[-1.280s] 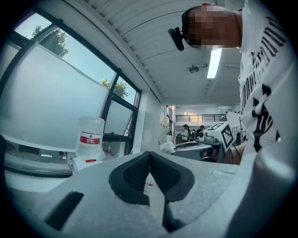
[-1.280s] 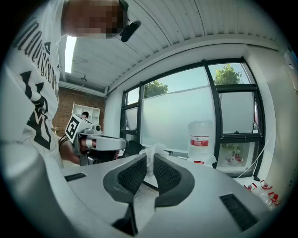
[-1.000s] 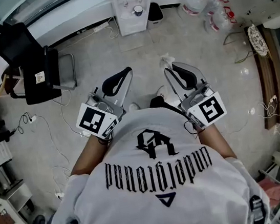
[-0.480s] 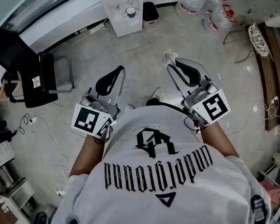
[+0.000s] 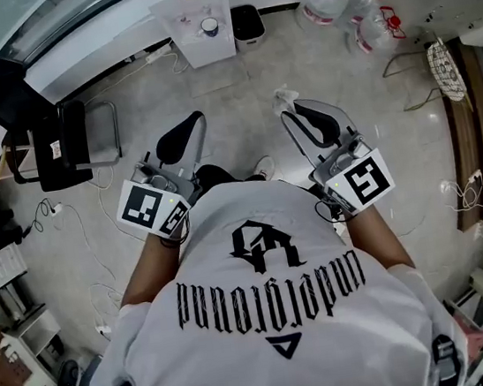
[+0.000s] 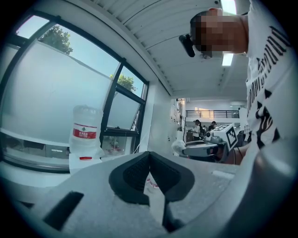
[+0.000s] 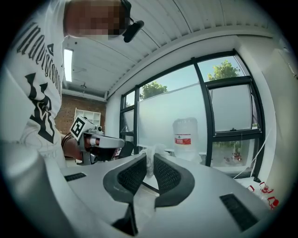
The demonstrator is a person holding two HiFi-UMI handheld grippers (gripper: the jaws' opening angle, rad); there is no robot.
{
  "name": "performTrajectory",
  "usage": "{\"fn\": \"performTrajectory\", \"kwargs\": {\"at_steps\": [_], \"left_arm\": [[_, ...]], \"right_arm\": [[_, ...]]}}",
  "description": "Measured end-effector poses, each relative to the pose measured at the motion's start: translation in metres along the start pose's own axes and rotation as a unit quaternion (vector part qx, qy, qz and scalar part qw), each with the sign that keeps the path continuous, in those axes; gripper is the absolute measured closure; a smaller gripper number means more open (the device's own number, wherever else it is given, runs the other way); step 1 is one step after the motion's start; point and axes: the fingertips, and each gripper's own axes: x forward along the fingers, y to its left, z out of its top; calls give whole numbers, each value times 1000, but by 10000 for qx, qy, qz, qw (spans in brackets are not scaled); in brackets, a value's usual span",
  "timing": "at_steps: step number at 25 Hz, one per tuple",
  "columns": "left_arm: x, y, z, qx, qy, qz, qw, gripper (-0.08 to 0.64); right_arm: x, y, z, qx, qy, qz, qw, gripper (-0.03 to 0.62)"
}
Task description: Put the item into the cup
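- We see the right gripper (image 7: 150, 160) with its jaws pressed on a crumpled white item (image 5: 284, 99); whether it is paper or film we cannot tell; a tuft of it sticks out past the jaw tips
- The left gripper (image 6: 149, 155) has its jaws pressed together with nothing between them
- We find both grippers held side by side, apart, in front of the person's white T-shirt (image 5: 277, 316), above the floor (image 5: 375, 124)
- A water dispenser (image 6: 84, 139) with its bottle stands ahead by the window, well apart from both
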Motion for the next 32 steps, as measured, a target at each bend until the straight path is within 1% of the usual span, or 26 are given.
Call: {"fn": "performTrajectory", "kwargs": {"at_steps": [3, 6, 10, 13, 17, 21, 25, 29, 32], "left_arm": [[10, 7, -1, 23, 68, 55, 10000, 545], [19, 17, -1, -4, 43, 112, 9999, 545], [31, 29, 1, 7, 4, 47, 10000, 545], [40, 42, 4, -33, -20, 24, 10000, 545], [49, 66, 4, -50, 2, -26, 10000, 545], [55, 95, 4, -102, 6, -54, 9999, 545], [59, 128, 8, 25, 53, -211, 9998, 545], [58, 166, 16, -37, 22, -311, 9995, 545], [54, 190, 22, -11, 58, -444, 9990, 545]], "right_arm": [[1, -13, -4, 68, 47, -8, 10000, 540], [6, -23, -7, 99, 61, -37, 9999, 540], [16, -36, -3, 63, 53, -127, 9999, 538], [28, -44, -3, -25, 135, -171, 9998, 538], [49, -55, -2, 38, 181, -209, 9996, 539], [78, -63, -1, 61, 234, -229, 9994, 539], [118, -67, 4, 17, 271, -247, 9993, 539], [160, -67, 13, -33, 294, -287, 9991, 538], [192, -62, 24, -92, 278, -278, 9992, 538]]}}
